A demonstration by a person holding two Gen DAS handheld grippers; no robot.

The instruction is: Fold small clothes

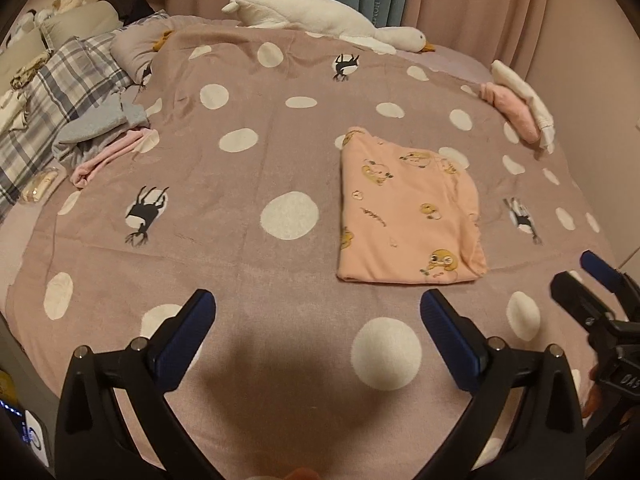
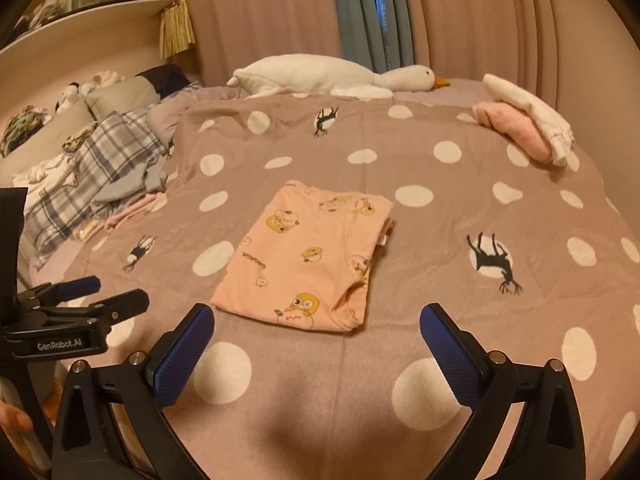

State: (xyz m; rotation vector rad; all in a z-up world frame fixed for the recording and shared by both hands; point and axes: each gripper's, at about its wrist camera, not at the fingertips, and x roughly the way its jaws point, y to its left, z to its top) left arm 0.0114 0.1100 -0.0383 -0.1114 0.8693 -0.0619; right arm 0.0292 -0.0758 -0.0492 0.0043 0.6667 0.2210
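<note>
Bed [image 1: 248,272] first: it's covered by a mauve spread with white dots and little black animal prints, and the pink tee [image 1: 408,208] lies folded into a neat rectangle on it, flat and on its own. In the left wrist view the tee sits at about 1 o'clock from the left hand-held gripper [image 1: 318,312]; in the right wrist view the tee [image 2: 308,256] is around 11 o'clock from the right hand-held gripper [image 2: 316,328].

Both are spread wide apart with nothing between the blue pads, and neither touches the tee. Each hangs just short of its near edge.

No real containers on the bed. Closest thing is the stack [image 2: 524,128] at 1 o'clock in the right view: a cream garment laid over a pink one near the far corner. A loose heap [image 1: 100,136] of grey and pink clothes sits at 10 o'clock in the left view, beside a plaid blanket [image 1: 56,92]. A white goose plush [image 2: 340,74] lies along the far edge in front of the curtains [image 2: 480,20]. Shelves at upper left hold stuff I can't make out.
</note>
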